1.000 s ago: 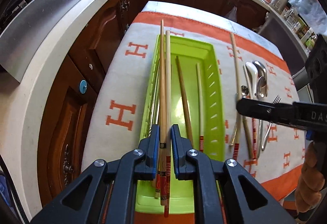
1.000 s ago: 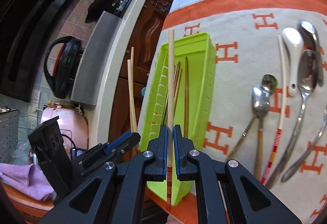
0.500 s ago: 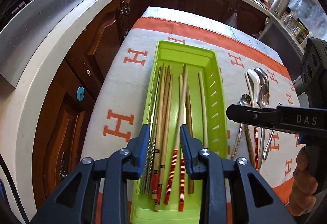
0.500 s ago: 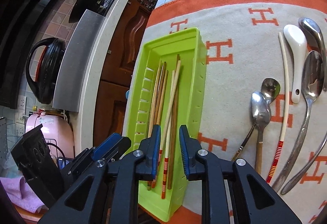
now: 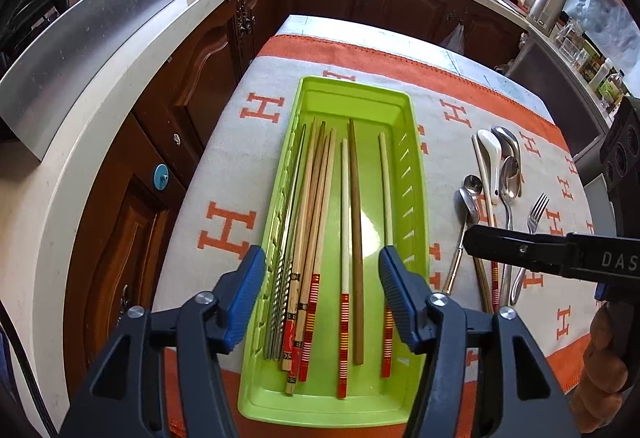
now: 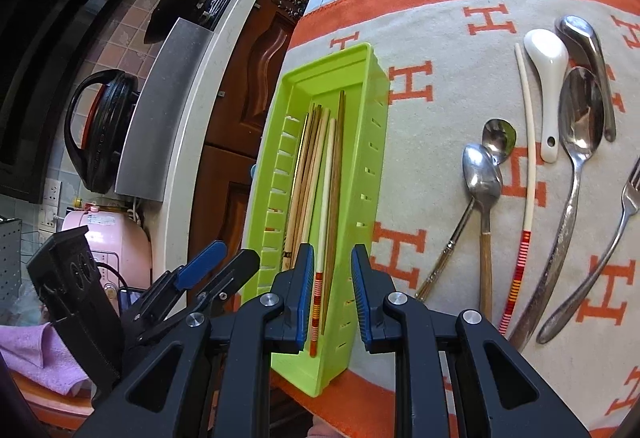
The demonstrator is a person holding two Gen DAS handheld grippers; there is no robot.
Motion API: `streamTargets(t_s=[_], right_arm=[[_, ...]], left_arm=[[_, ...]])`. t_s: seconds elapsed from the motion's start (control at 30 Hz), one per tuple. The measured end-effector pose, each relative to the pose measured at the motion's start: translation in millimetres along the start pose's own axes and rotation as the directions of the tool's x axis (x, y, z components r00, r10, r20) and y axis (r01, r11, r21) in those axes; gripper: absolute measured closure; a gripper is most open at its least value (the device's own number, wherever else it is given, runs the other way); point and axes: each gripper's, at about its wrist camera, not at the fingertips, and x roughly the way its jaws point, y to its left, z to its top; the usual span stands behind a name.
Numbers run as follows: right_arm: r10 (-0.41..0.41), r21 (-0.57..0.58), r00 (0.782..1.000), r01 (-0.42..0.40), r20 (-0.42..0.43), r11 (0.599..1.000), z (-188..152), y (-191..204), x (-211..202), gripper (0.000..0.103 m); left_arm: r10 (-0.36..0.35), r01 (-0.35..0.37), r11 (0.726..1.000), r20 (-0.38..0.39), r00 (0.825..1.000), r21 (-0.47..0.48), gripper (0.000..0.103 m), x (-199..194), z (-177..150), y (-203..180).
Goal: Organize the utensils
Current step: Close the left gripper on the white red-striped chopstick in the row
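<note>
A lime green tray (image 5: 416, 174) lies lengthwise on the cloth and holds several chopsticks (image 5: 320, 222). It also shows in the right wrist view (image 6: 376, 126). My left gripper (image 5: 322, 298) is open and empty above the tray's near end. My right gripper (image 6: 330, 298) is open and empty over the tray's near right wall. To the right of the tray lie one white chopstick with a red striped end (image 6: 528, 174), several metal spoons (image 6: 482, 174), a white ceramic spoon (image 6: 548, 74) and a fork (image 6: 624, 214).
The white and orange H-patterned cloth (image 5: 240, 166) covers a small table. Dark wooden cabinets (image 5: 192, 78) and a pale countertop (image 5: 112, 78) stand to the left. A sink counter with jars and a kettle (image 5: 544, 4) runs along the back.
Both grippers opened and let go of their chopsticks, which now lie in the green tray. Both grippers then opened wider and drew back a little.
</note>
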Motion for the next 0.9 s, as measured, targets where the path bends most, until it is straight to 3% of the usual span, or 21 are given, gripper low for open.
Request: streamTargets(t_s=[0.13, 0.43, 0.9], right_arm=[[-0.015, -0.006, 1.0, 0.015, -0.002, 1.0, -8, -3, -9, 0.084], [-0.154, -0.061, 0.987, 0.157, 0.043, 0.986, -27, -14, -34, 0.084], [-0.191, 0.008, 0.965, 0.192, 0.178, 0.981, -45, -63, -110, 0.084]], left_arm=[[0.017, -0.017, 1.0, 0.001, 1.0, 0.022, 0.038, -2, -4, -6], [0.022, -0.023, 0.997, 0.005, 1.0, 0.069, 0.033, -10, -10, -26], [-0.012, 0.011, 0.983, 0.005, 1.0, 0.181, 0.031, -21, -19, -78]])
